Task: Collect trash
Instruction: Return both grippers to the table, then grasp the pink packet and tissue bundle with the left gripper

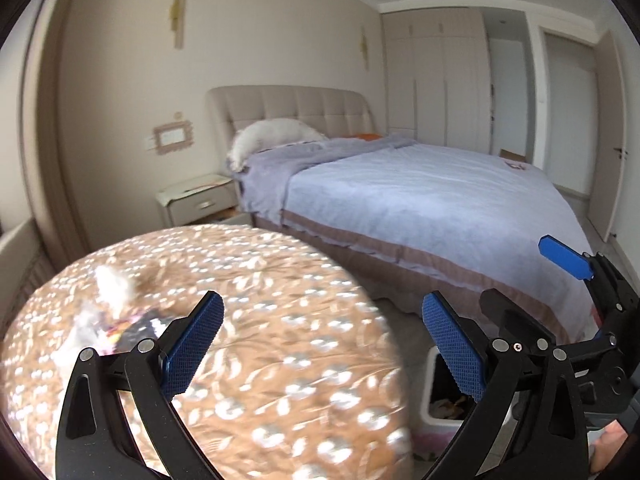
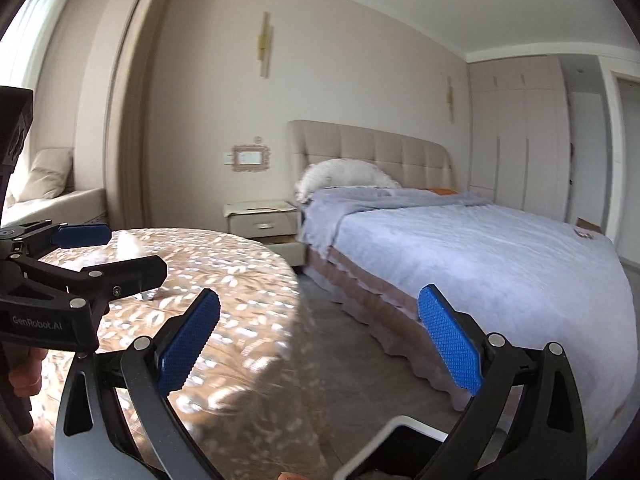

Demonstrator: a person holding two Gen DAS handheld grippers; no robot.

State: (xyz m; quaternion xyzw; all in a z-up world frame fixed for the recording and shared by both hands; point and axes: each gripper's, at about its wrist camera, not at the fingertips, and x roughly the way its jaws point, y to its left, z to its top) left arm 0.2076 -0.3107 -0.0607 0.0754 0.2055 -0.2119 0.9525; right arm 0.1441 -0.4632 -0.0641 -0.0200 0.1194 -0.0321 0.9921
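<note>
On a round table point(image 1: 280, 360) with a brown floral cloth lies blurred trash at the left: a white crumpled tissue point(image 1: 114, 284) and a dark wrapper point(image 1: 134, 330). My left gripper point(image 1: 324, 340) hangs open above the table's right half, holding nothing, with the trash just left of its left finger. A white bin point(image 1: 442, 404) with scraps inside stands on the floor between table and bed. My right gripper point(image 2: 320, 308) is open and empty above the table edge and the bin's rim point(image 2: 404, 426). The tissue point(image 2: 128, 244) shows behind the left gripper point(image 2: 134, 252).
A bed point(image 1: 440, 200) with a pale blue cover fills the right side, close to the bin. A nightstand point(image 1: 198, 200) stands by the headboard. Grey floor point(image 2: 340, 344) runs between table and bed. A hand point(image 2: 24, 368) holds the left gripper's handle.
</note>
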